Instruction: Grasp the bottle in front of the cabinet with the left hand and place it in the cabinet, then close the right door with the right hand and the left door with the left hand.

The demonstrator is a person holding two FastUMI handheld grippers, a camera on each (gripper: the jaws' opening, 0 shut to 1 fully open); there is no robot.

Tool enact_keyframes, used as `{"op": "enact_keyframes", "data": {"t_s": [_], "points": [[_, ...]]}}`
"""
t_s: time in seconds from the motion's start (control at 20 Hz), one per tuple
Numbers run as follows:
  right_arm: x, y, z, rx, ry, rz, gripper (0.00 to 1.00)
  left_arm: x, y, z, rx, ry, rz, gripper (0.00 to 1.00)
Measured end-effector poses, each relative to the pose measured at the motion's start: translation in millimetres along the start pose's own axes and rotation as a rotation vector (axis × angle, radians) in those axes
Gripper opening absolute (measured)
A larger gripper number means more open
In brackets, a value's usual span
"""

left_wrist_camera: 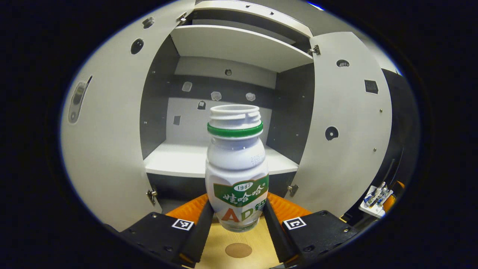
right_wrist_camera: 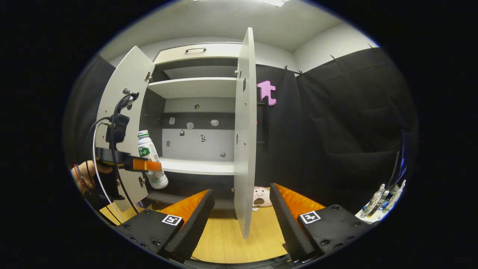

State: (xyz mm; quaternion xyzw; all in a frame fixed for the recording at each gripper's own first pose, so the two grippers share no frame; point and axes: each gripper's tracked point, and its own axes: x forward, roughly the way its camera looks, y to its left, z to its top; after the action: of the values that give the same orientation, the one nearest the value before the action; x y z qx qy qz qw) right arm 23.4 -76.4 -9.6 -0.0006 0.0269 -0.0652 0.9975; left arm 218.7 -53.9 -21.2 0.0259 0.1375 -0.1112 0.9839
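**Bottle held in the air before the open cabinet**

Hidden behind the bottle (left_wrist_camera: pixel 236 168) in the left gripper view: part of the middle shelf (left_wrist_camera: pixel 179 160) and of the back wall. Lower end of the bottle flanked and partly covered by the left gripper (left_wrist_camera: pixel 237 218), both fingers pressed to its sides, base clear of the wooden table (left_wrist_camera: pixel 239 239). No cap on the neck; green ring just under the thread. Small print on the label too fine to make out.

Seen from the right gripper view, the same bottle (right_wrist_camera: pixel 151 158) tilted, up off the table, in front of the cabinet (right_wrist_camera: pixel 198 112) near the left door (right_wrist_camera: pixel 123 123), level with the middle shelf but not yet inside. Hand (right_wrist_camera: pixel 87 175) behind that gripper mostly cut off at the edge.

Both doors swung wide; right door (right_wrist_camera: pixel 244 130) seen nearly edge-on, hiding part of the interior. Shelves bare apart from a few small marks on the back wall, too small to identify.

Right gripper (right_wrist_camera: pixel 242 213) spread wide, nothing between its fingers. Small pink toy (right_wrist_camera: pixel 261 197) on the table by the right door, partly hidden. Cluster of small objects (right_wrist_camera: pixel 384 200) at far right, indistinct.
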Motion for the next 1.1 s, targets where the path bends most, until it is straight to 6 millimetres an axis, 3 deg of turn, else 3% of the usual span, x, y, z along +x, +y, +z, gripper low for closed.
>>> {"op": "enact_keyframes", "data": {"t_s": [0.25, 0.5, 0.65, 0.7, 0.8, 0.85, 0.95, 1.1], "points": [[2.6, -10.8, 7.7, 0.041, -0.018, -0.014, 0.98, 27.1, 15.3, 40.2, -0.002, 0.006, 0.0, 0.73], [5.3, -32.9, 17.4, 0.02, -0.04, -0.065, 0.94, 71.0, 36.6, 57.1, 0.029, 0.036, 0.024, 0.73], [10.0, -40.7, 19.3, 0.03, -0.039, -0.084, 0.94, 101.0, 50.8, 59.8, 0.049, 0.048, 0.054, 0.73], [12.4, -44.0, 19.1, 0.028, -0.038, -0.093, 0.98, 110.4, 54.0, 59.3, 0.047, 0.054, 0.058, 0.73], [14.6, -50.8, 20.1, 0.019, -0.035, -0.113, 0.94, 126.3, 60.0, 55.5, 0.053, 0.072, 0.066, 0.73], [16.0, -53.3, 19.9, 0.019, -0.035, -0.121, 0.98, 133.2, 62.6, 53.8, 0.056, 0.081, 0.07, 0.73], [19.3, -56.5, 19.8, 0.021, -0.032, -0.132, 0.94, 148.0, 65.3, 49.6, 0.058, 0.098, 0.08, 0.73], [24.6, -56.3, 13.8, 0.011, -0.012, -0.136, 0.98, 164.6, 62.5, 40.8, 0.058, 0.125, 0.074, 0.72]]}}
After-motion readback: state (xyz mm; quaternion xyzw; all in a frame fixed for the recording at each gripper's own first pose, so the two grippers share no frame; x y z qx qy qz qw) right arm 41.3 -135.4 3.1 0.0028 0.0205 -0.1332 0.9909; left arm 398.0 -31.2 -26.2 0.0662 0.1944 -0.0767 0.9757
